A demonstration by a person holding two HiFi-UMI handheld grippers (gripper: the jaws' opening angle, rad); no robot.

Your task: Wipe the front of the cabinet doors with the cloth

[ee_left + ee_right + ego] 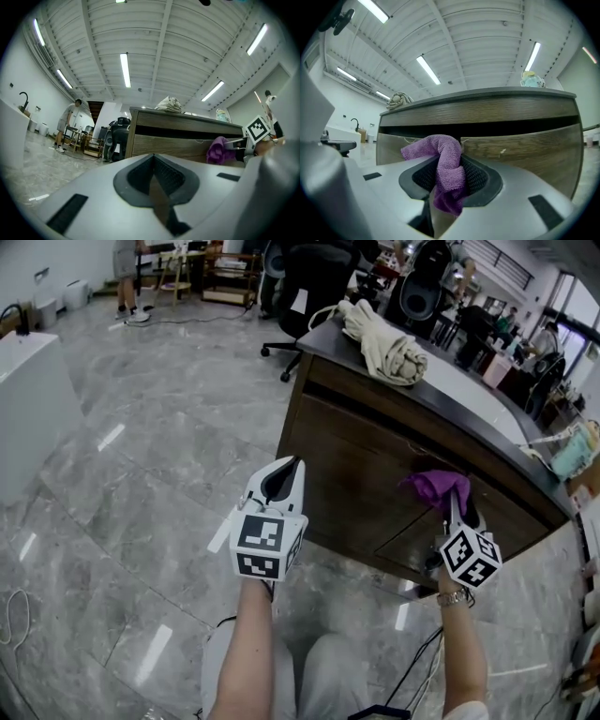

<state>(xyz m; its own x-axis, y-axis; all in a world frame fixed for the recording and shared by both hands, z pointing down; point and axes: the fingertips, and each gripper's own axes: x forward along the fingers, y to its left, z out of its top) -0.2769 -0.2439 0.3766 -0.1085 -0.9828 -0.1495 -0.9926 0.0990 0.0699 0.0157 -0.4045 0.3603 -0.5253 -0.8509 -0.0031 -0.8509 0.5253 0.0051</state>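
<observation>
My right gripper (449, 188) is clamped on the purple cloth (443, 154), which is bunched between the jaws and spills over their top. The cloth (434, 487) sits at the front of the cabinet doors (370, 470), at the seam between two panels (461, 140); I cannot confirm contact with the wood. My left gripper (157, 185) has its jaws pressed together with nothing between them. It hangs left of the right gripper (455, 510), over the grey floor (159, 456). A beige fabric bundle (384, 343) lies on the far cabinet top.
</observation>
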